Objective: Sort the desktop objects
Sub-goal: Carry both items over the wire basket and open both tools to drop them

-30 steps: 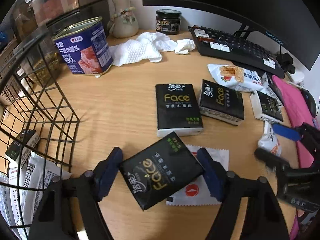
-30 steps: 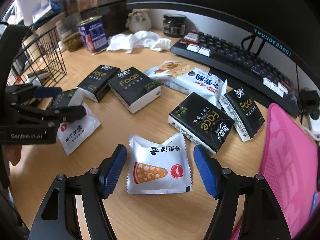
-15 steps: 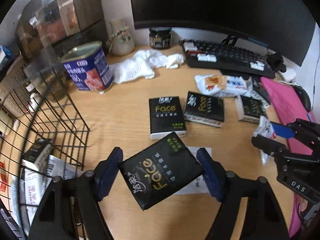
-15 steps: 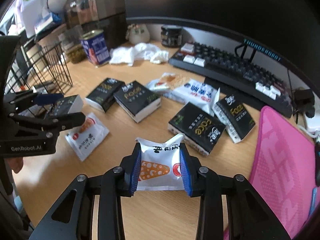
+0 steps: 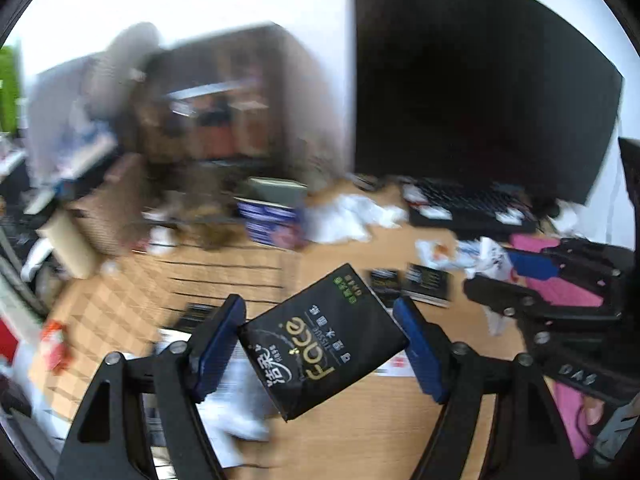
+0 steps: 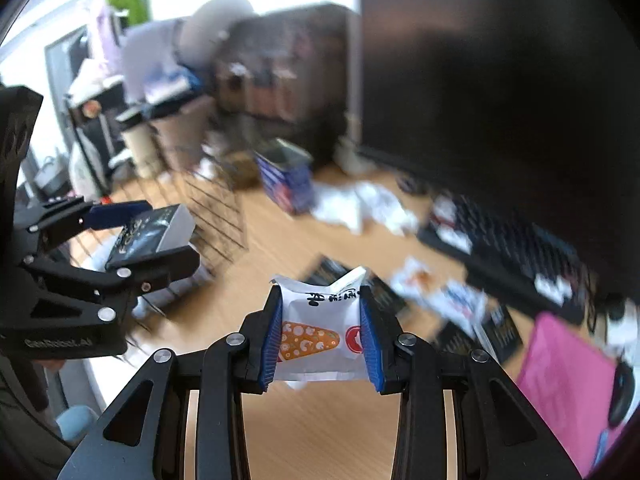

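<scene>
My left gripper [image 5: 316, 320] is shut on a black "Face" tissue pack [image 5: 320, 344], held tilted above the wooden desk [image 5: 360, 432]. In the right wrist view the same gripper [image 6: 160, 236] and tissue pack [image 6: 148, 236] hang at the left, close to the black wire basket [image 6: 216, 208]. My right gripper [image 6: 320, 300] is shut on a white snack packet [image 6: 320, 332] with an orange pizza slice printed on it, lifted clear of the desk. From the left wrist view the right gripper [image 5: 500, 276] shows at the right edge with that packet [image 5: 496, 260]. Both views are motion-blurred.
The wire basket [image 5: 224, 276] at the left holds white packets and a tissue pack. A blue can [image 5: 272, 220], a white cloth [image 5: 348, 216], a keyboard [image 5: 472, 204] and a monitor [image 5: 480, 80] stand behind. More tissue packs [image 5: 424, 280] and a pink mat [image 5: 560, 280] lie at the right.
The right gripper closed on the snack packet that lay between its fingers. Both grippers then rose off the desk with their loads, and both views tilted upward.
</scene>
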{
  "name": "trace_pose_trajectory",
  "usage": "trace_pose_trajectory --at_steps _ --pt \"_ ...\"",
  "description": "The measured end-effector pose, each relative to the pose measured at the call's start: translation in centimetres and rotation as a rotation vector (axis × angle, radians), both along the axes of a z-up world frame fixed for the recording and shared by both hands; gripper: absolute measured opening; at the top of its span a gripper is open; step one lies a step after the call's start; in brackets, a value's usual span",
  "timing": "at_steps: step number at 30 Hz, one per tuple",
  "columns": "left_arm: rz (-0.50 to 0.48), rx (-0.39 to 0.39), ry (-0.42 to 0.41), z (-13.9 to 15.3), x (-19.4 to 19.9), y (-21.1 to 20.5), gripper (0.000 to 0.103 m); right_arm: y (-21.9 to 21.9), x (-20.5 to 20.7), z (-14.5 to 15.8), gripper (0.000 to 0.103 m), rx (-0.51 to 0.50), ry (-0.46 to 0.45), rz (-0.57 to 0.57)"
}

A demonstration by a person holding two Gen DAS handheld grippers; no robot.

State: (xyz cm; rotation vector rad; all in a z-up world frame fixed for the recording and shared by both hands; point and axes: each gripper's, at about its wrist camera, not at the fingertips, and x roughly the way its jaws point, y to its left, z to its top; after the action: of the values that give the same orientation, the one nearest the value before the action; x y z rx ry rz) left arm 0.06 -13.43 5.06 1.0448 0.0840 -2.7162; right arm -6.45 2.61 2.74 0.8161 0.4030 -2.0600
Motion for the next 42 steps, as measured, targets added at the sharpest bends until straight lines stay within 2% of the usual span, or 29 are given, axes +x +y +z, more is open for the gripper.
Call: trace_pose_trajectory --at_steps 3,7,11,14,18,27,30,31,32,33,42 --pt "0.091 0.02 0.02 0.8 2.5 -4.0 0.079 -3.3 1.9 1.9 0.034 -0.022 0.01 0.073" --pt "0.21 0.023 0.009 0.2 4.7 -8.4 0.079 -9.0 4.9 3.0 0.034 -0.031 0.025 0.183" --pt "0.281 0.042 0.003 -0.8 5.9 -11.4 0.079 -13.9 7.6 2.5 0.034 -0.02 0.02 0.275" --pt "0.294 0.035 -0.025 -2.0 5.8 -12.7 0.079 -15.7 8.4 1.5 0.035 -0.013 -0.004 0.312" --pt "0.28 0.053 -0.031 -2.7 5.6 -12.6 0.079 -15.6 8.1 0.4 0.035 -0.007 -0.027 0.313" --pt "0.257 0.043 -0.05 -3.3 5.0 -11.3 0.079 -15.7 8.0 0.1 0.036 -0.013 -0.027 0.323" --pt "0.27 0.048 -0.026 -3.0 5.2 -11.4 0.08 -15.5 7.9 0.3 0.04 -0.031 -0.016 0.314" --pt "0.274 0.052 -0.021 -2.9 5.3 -11.5 0.08 -15.5 7.8 0.4 0.043 -0.037 -0.013 0.313" --pt "0.275 0.057 -0.015 -2.9 5.4 -11.6 0.081 -15.4 7.8 0.4 0.053 -0.042 -0.015 0.311" --pt "0.274 0.062 -0.011 -2.9 5.5 -11.6 0.082 -15.3 7.6 0.5 0.056 -0.05 -0.018 0.307" --pt "0.277 0.059 -0.02 -3.0 5.6 -11.7 0.083 -15.2 7.5 0.5 0.056 -0.057 -0.035 0.305"
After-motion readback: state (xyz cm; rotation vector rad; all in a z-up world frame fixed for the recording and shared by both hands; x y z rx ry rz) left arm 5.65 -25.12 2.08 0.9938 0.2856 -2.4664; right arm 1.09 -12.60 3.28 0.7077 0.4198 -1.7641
